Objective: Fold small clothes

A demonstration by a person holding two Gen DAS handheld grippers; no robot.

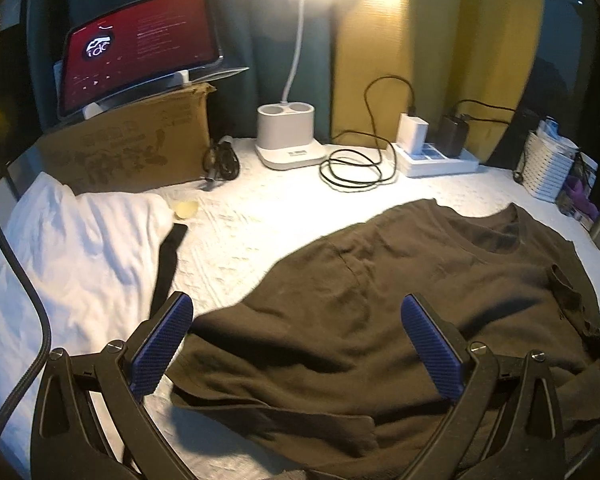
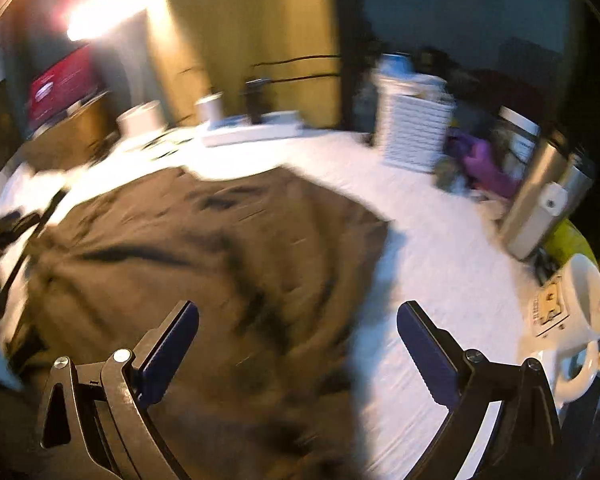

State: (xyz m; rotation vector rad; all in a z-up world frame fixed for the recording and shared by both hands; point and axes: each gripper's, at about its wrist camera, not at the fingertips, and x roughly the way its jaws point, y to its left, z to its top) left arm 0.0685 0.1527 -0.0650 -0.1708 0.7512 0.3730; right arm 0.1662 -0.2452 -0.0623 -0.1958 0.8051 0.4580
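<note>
A dark brown T-shirt (image 1: 400, 292) lies spread on the white table cover (image 1: 260, 216), collar toward the far right. My left gripper (image 1: 296, 332) is open and empty, hovering over the shirt's near left part. A folded white garment (image 1: 76, 248) lies at the left, with a black strip (image 1: 168, 264) beside it. In the blurred right wrist view the same shirt (image 2: 204, 264) fills the left and middle. My right gripper (image 2: 298, 340) is open and empty above the shirt's right edge.
A tablet (image 1: 140, 44) stands on a cardboard box (image 1: 140, 144) at the back left. A lamp base (image 1: 288, 136), cables (image 1: 356, 164) and a power strip (image 1: 436, 156) line the back. A white basket (image 2: 416, 136), a steel flask (image 2: 540, 204) and a white mug (image 2: 580, 304) stand at the right.
</note>
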